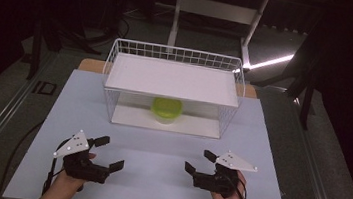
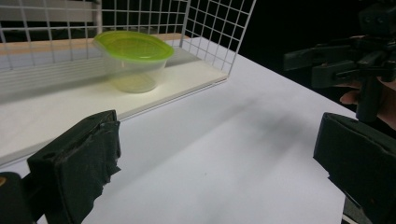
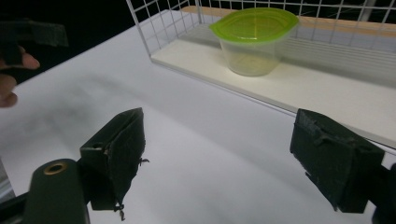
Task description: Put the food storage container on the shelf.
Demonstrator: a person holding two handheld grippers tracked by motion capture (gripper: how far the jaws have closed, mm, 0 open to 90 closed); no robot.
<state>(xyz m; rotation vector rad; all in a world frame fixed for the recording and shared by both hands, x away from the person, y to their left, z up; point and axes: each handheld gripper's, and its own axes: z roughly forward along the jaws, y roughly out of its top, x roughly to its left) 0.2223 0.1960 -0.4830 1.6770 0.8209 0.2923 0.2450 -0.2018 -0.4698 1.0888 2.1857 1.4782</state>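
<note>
The only marking is the dark letters "ID" [image 1: 45, 88], lying sideways on the grey floor strip just off the table's [image 1: 154, 187] left edge.

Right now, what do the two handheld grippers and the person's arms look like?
Both the left gripper and the right gripper are black, each with two blocky jaws faced in rough black pads. Each carries a grey three-cornered plate dotted with small white markers. A black cable trails from the left one. The forearms are bare, with no sleeves in sight.
</note>
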